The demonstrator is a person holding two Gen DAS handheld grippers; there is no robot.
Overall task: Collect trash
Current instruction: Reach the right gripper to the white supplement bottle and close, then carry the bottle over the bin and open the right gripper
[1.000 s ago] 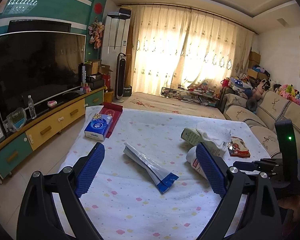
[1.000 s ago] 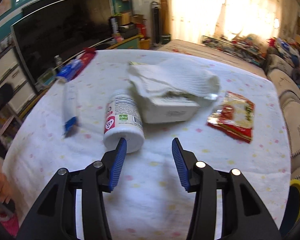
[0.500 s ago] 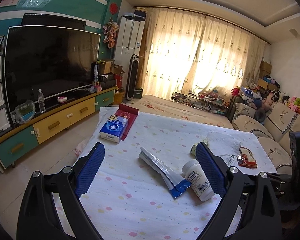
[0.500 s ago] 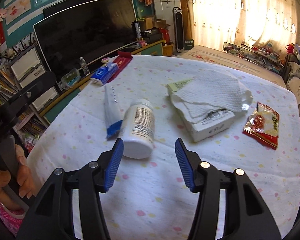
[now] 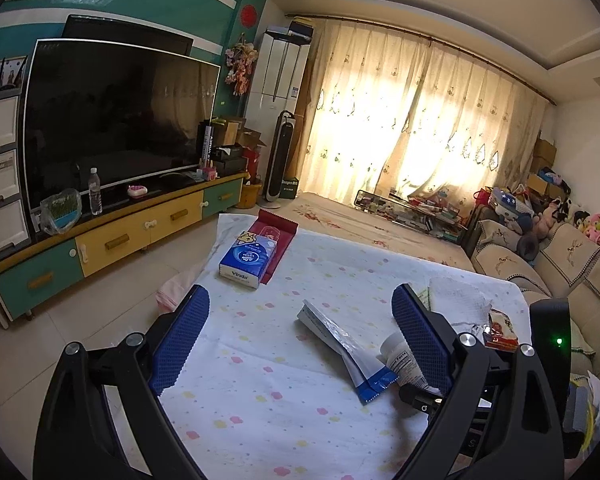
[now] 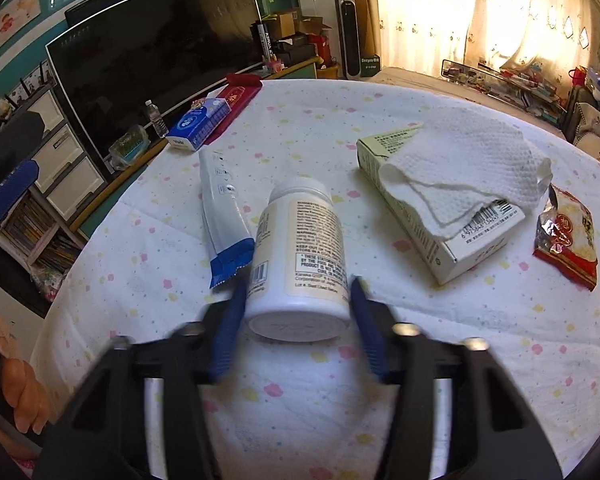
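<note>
The table (image 5: 283, 408) is viewed from above its near edge, toward the curtains; the white bottle (image 6: 300, 256), shared, is seen close from the right wrist.

A white plastic pill bottle (image 6: 297, 256) lies on its side, base nearest. Just left lies a flat white-and-blue foil wrapper (image 6: 223, 220). Right, a crumpled white paper towel (image 6: 460, 168) drapes a pale green carton (image 6: 432, 216); far right, a red snack packet (image 6: 568, 236).

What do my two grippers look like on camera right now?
Both are black frames with silver bolts. The left gripper has blue, dimple-textured fingers. The right gripper has matching blue fingers, blurred here; its body shows a green light.
</note>
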